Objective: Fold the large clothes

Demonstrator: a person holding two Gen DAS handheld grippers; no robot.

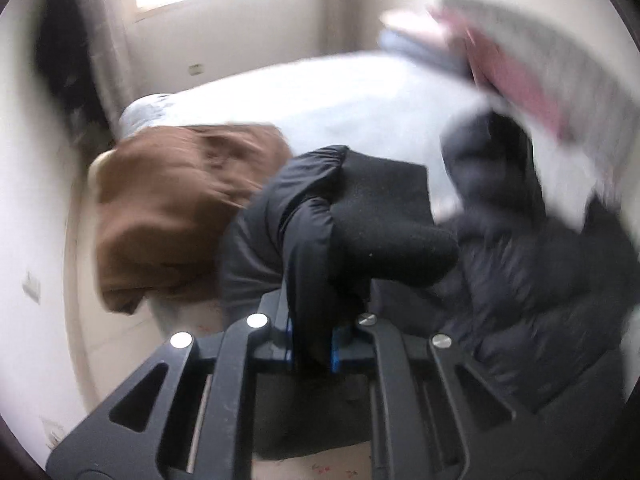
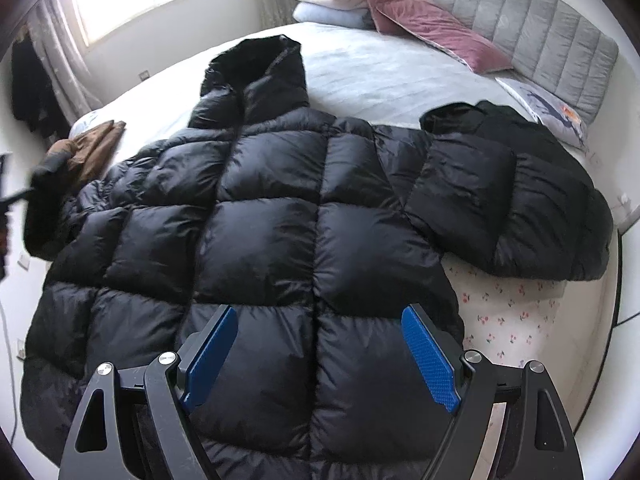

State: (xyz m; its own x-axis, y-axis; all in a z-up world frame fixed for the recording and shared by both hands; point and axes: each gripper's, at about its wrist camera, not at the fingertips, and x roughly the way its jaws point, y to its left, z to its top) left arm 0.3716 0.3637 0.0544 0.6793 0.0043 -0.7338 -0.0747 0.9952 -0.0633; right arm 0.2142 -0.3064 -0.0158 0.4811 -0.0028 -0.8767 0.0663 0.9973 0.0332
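Your left tool (image 1: 312, 344) is clenched on the black puffer jacket's (image 2: 256, 216) sleeve cuff (image 1: 372, 220), while your right tool (image 2: 318, 356) hangs released over its hem at 6 o'clock on the bed (image 2: 384, 76).

Bedroom – bed (image 2: 380, 72), pillows (image 2: 332, 0) (padded headboard (image 2: 520, 20))

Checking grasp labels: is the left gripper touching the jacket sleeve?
Touching. The left wrist view shows the left gripper pinched shut on the sleeve's black fabric.
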